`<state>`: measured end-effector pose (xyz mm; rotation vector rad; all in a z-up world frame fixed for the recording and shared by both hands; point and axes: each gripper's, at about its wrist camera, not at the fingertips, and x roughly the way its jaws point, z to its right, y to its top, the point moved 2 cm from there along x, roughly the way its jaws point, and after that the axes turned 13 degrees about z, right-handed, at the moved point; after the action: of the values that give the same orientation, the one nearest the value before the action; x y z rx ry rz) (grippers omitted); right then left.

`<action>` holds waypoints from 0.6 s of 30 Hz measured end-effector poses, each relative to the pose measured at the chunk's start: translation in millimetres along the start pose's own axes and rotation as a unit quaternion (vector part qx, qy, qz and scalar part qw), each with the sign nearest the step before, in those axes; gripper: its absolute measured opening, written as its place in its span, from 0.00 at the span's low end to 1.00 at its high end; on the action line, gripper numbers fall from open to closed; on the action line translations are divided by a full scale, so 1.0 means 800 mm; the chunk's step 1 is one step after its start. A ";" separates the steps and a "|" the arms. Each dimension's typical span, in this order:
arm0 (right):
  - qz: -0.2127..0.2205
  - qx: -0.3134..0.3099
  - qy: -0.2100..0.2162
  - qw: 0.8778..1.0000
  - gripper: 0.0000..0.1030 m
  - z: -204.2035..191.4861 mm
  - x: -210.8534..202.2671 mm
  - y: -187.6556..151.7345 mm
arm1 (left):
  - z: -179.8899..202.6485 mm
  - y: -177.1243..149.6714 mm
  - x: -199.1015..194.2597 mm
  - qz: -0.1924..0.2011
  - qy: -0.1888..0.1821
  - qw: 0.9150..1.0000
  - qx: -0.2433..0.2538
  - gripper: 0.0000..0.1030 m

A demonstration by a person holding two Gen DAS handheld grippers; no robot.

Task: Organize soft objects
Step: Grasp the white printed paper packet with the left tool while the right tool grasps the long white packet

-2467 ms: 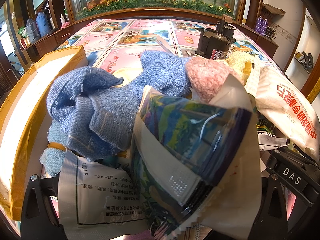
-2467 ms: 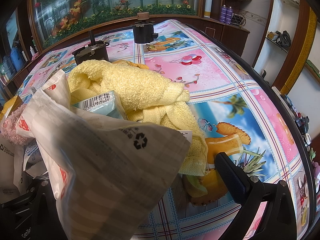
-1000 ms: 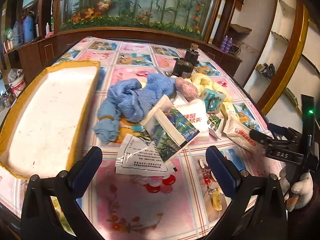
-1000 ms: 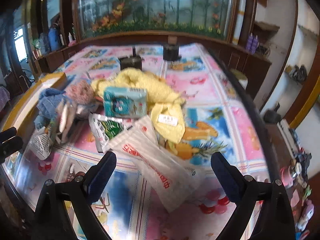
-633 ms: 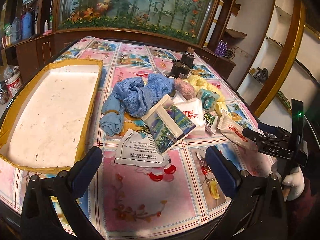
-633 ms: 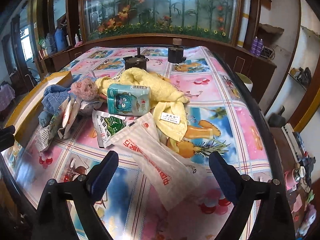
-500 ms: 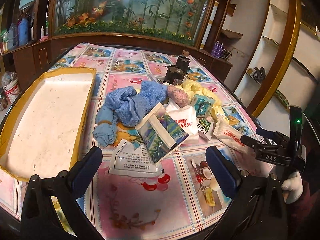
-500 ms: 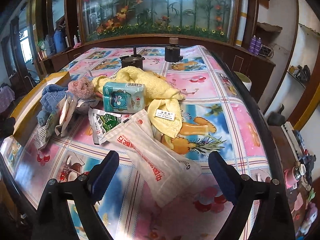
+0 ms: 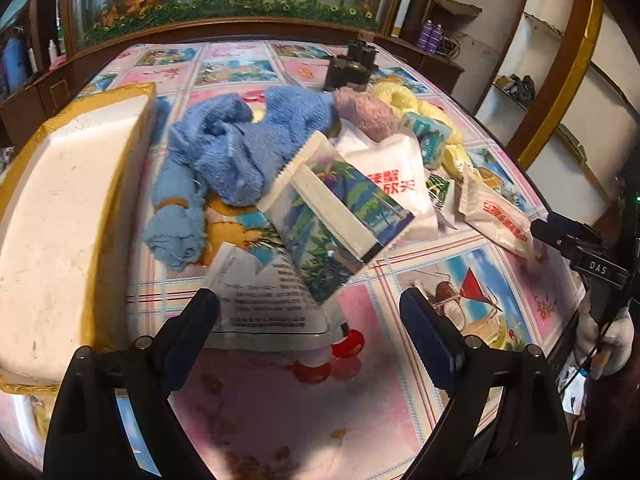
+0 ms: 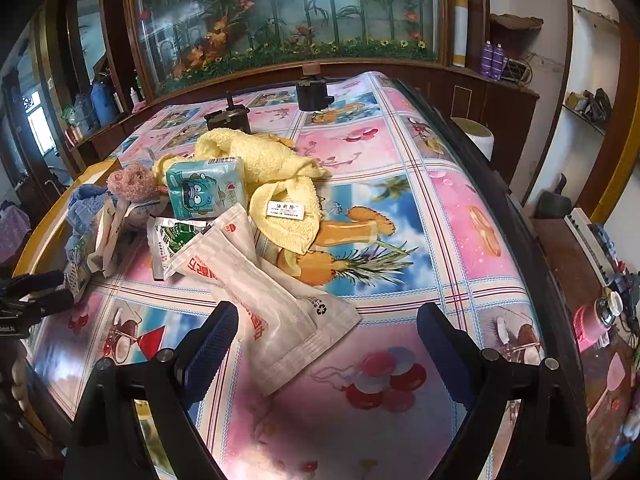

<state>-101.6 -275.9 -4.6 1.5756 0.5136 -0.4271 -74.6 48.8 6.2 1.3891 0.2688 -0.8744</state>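
Left gripper (image 9: 310, 312) hangs above the near edge of the table (image 9: 304, 412), jaws spread wide, nothing between them. Right ahead of its fingertips lies a white printed packet (image 9: 266, 300), with a leafy-print pouch (image 9: 334, 216) overlapping its far side. Beyond that, a blue towel (image 9: 240, 148) is bunched up ahead and to the left, a pink fuzzy cloth (image 9: 364, 114) touching its right end. The foam box with yellow tape (image 9: 60, 208) sits well off to the left of the left fingers. Right gripper (image 10: 326, 332) is also wide open and empty, above the table. A long white pouch with red print (image 10: 260, 284) lies just ahead of its left finger, partly passing under it. Farther ahead, a yellow towel (image 10: 276, 172) is heaped with a teal tissue pack (image 10: 206, 190) resting against its left side; a green-and-white sachet (image 10: 172, 240) sits just in front of the pack. Two dark motor-like parts (image 10: 314, 92) stand far ahead, apart from the pile.
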 end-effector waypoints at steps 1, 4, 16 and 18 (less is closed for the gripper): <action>0.003 -0.001 0.001 1.000 0.91 -0.001 -0.001 0.001 | 0.006 -0.001 -0.001 -0.002 -0.033 0.999 0.000 0.87; 0.004 -0.006 0.004 1.000 0.91 -0.004 -0.002 0.002 | 0.036 -0.009 -0.021 -0.011 -0.143 0.990 0.018 0.79; -0.002 0.003 0.009 1.000 0.91 -0.006 0.003 0.001 | 0.007 0.012 0.017 -0.016 0.004 0.996 0.083 0.79; -0.003 0.007 0.009 1.000 0.91 -0.003 0.003 0.000 | 0.008 0.009 0.032 -0.029 0.015 0.995 0.093 0.79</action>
<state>-99.8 -273.2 -5.8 1.5927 0.5297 -0.4231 -54.9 33.0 -3.4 1.5736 0.2571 -0.9464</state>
